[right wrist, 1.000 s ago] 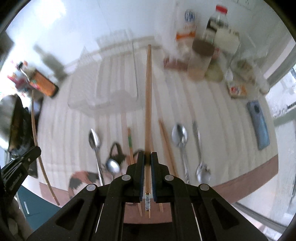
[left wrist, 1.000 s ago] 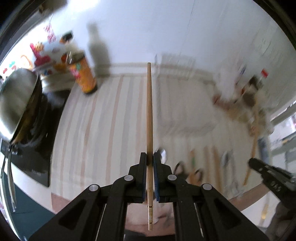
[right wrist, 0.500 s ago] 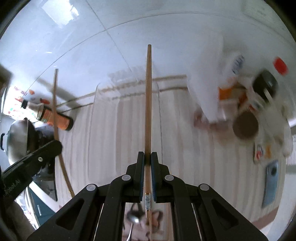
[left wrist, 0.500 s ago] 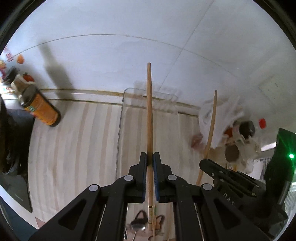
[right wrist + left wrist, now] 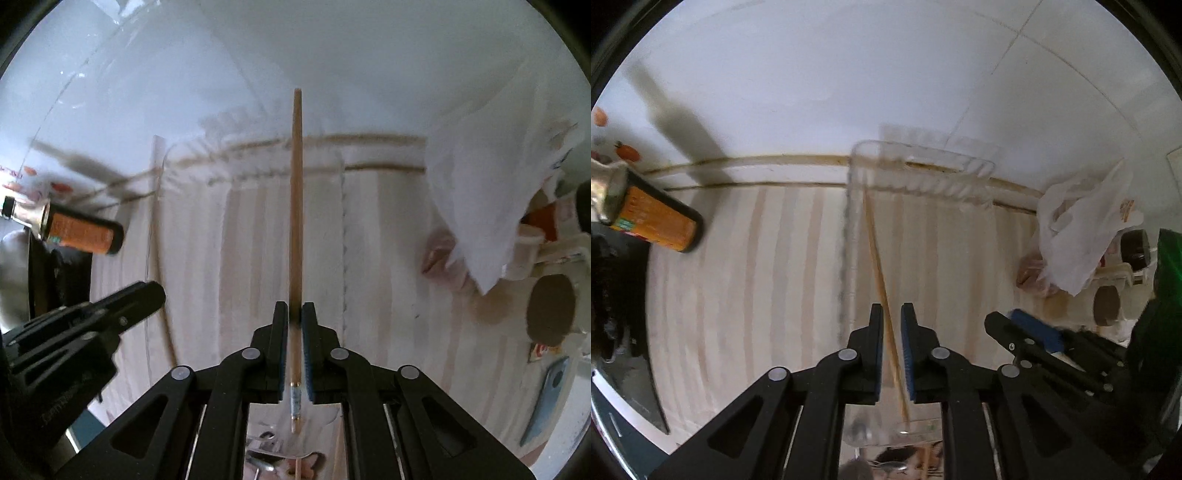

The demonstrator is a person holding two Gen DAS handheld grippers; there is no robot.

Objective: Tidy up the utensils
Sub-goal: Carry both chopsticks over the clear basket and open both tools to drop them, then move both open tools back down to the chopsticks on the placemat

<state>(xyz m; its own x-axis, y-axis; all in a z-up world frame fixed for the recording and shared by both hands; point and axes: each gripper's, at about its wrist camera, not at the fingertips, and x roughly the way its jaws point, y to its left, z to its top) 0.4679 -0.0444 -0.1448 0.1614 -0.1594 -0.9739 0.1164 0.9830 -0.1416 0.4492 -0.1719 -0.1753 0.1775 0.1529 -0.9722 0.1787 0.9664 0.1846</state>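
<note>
While the left tool [image 5: 892, 317] is standing with its jaws parted over the clear tray [image 5: 919, 177], a chopstick [image 5: 882, 291] is lying loose inside that tray, passing between the pads untouched. Beside it, the right tool [image 5: 294, 317] is gripping a second chopstick [image 5: 296, 206] tightly, pointing it forward above the striped desk [image 5: 757, 288].

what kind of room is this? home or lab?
Most likely a home kitchen counter. A sauce bottle lies by a dark stovetop, jars and a plastic bag crowd the tiled wall, and a chopstick lies in a clear tray.
</note>
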